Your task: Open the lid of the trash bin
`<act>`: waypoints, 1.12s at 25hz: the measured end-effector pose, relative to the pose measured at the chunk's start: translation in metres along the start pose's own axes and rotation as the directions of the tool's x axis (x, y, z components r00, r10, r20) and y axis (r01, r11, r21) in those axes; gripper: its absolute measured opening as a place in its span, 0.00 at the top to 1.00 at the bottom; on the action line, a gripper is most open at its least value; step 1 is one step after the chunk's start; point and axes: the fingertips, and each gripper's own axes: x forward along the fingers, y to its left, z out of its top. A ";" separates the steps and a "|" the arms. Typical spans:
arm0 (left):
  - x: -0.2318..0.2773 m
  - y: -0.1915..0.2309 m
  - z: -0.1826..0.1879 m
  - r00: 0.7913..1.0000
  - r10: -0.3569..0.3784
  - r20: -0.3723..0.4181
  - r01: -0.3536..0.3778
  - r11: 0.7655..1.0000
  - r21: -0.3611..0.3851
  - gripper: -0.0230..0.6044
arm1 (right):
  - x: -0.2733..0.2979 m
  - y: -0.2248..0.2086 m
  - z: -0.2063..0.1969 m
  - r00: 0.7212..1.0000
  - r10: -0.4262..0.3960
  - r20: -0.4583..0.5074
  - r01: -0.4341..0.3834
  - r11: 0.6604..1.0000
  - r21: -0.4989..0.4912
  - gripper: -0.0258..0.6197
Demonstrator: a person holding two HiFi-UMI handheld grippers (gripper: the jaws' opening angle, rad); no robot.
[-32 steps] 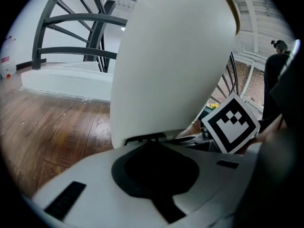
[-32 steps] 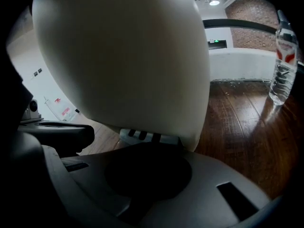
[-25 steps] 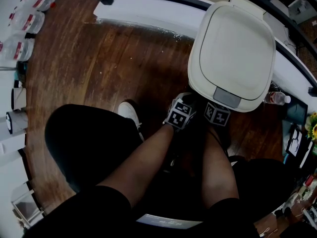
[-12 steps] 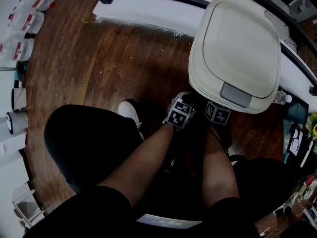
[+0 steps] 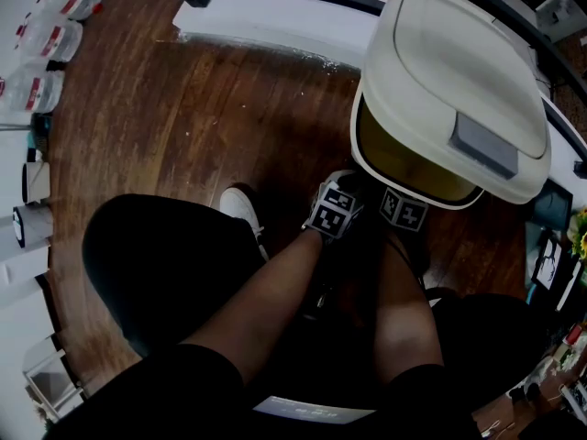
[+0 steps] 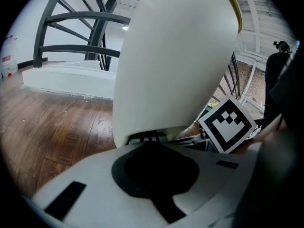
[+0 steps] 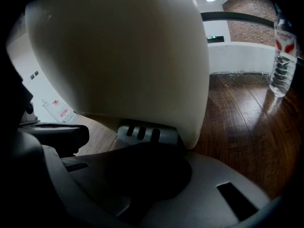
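The cream trash bin (image 5: 404,168) stands on the wood floor with its lid (image 5: 459,71) tilted up at the front, so the yellowish inside shows. A grey handle patch (image 5: 484,145) sits on the lid's front. Both grippers sit low at the bin's foot, with their tips hidden under its rim in the head view. My left gripper (image 5: 335,207) rests with its shut tips against the grey slotted pedal (image 6: 145,138). The right gripper (image 5: 402,211) is beside it, its tips also together at the same pedal (image 7: 142,133). The bin wall (image 6: 175,56) fills both gripper views.
The person's legs and a white shoe (image 5: 240,207) are just behind the grippers. A white curved step (image 5: 275,21) with dark railing runs behind the bin. A water bottle (image 7: 282,56) stands on the floor right of the bin. Several bottles (image 5: 37,39) lie at far left.
The lid has swung up from fully shut to well raised, uncovering the bin's inside and hiding the bottle beside it in the head view. Both grippers stay at the pedal.
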 end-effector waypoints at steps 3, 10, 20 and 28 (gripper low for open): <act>0.000 0.001 0.000 1.000 0.001 -0.002 -0.001 1.000 0.001 0.90 | 0.001 -0.001 0.000 1.000 -0.001 -0.006 0.001 1.000 0.002 0.96; 0.001 0.002 0.000 1.000 0.001 -0.006 -0.001 1.000 -0.001 0.90 | 0.004 -0.002 -0.002 1.000 -0.013 -0.014 0.013 1.000 0.008 0.96; 0.004 0.004 -0.002 1.000 0.006 -0.016 -0.006 1.000 -0.004 0.90 | 0.009 -0.005 0.000 1.000 -0.007 0.004 0.007 1.000 0.010 0.96; 0.003 0.005 -0.001 1.000 0.007 -0.015 -0.007 1.000 -0.006 0.90 | 0.016 -0.011 -0.011 1.000 0.002 -0.009 -0.002 0.999 0.034 0.96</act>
